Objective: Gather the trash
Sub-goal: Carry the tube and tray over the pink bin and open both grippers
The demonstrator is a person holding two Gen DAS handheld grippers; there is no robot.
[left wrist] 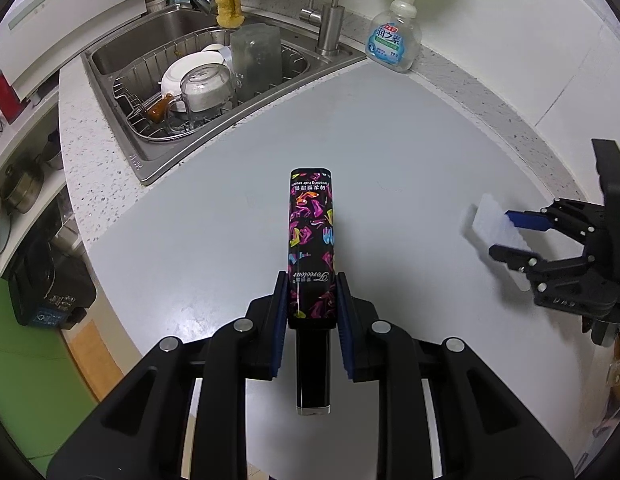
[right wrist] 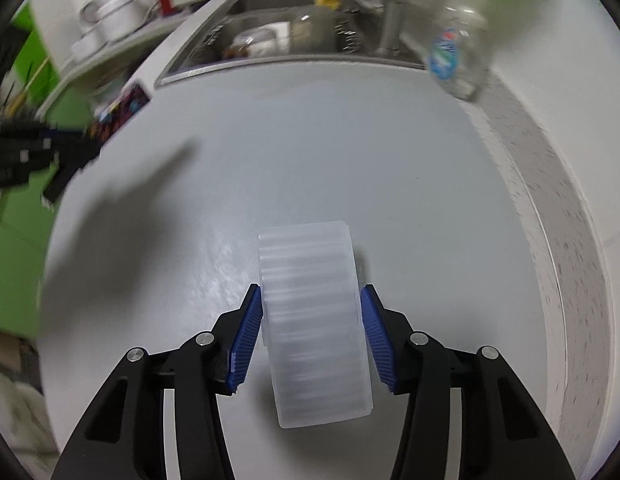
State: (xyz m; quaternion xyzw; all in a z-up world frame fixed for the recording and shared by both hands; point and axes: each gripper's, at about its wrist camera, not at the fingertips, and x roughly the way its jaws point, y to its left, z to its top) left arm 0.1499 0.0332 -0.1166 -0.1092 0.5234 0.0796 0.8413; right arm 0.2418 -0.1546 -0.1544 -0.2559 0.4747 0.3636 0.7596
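Observation:
A black hair-cream bottle with a bright pink and yellow print sits in my left gripper. Both blue pads press its sides, and its cap end points back toward the camera. In the right wrist view my right gripper is shut on a translucent white ribbed plastic piece, one pad on each side. The left wrist view shows that same piece held above the grey countertop by the right gripper, at the right edge. The right wrist view is blurred; the left gripper and the bottle appear at its left.
A steel sink at the back left holds a wire rack with plates and glassware. A faucet and a pump soap bottle stand behind the counter. A white tiled wall curves along the right. Shelves with pots lie to the left.

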